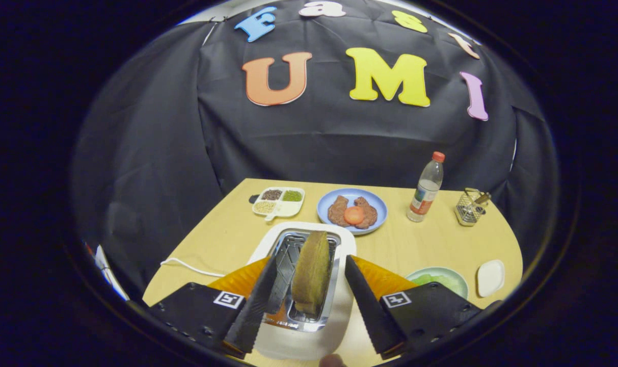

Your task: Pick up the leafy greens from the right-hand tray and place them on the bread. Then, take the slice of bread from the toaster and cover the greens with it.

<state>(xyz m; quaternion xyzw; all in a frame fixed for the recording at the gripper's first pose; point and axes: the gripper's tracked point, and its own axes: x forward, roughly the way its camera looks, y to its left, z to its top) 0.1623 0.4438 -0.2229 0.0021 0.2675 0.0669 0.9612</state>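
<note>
Gripper [309, 300] fingers are spread wide, straddling the bread slice [311, 272] standing in the toaster [303, 285], not touching it. I'd drop lower and squeeze the flat faces evenly. Green plate of greens [438, 279] sits just past the right finger.

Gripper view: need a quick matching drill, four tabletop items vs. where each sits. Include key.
Items:
1. bread slice
2. blue plate
3. water bottle
4. green dish

Places:
A. beside the wire basket, far side of table
B. behind the right finger, near a white dish
C. upright in the toaster, between the open gripper fingers
D. just beyond the toaster, next to the divided tray

Pairs: 1-C, 2-D, 3-A, 4-B
</note>
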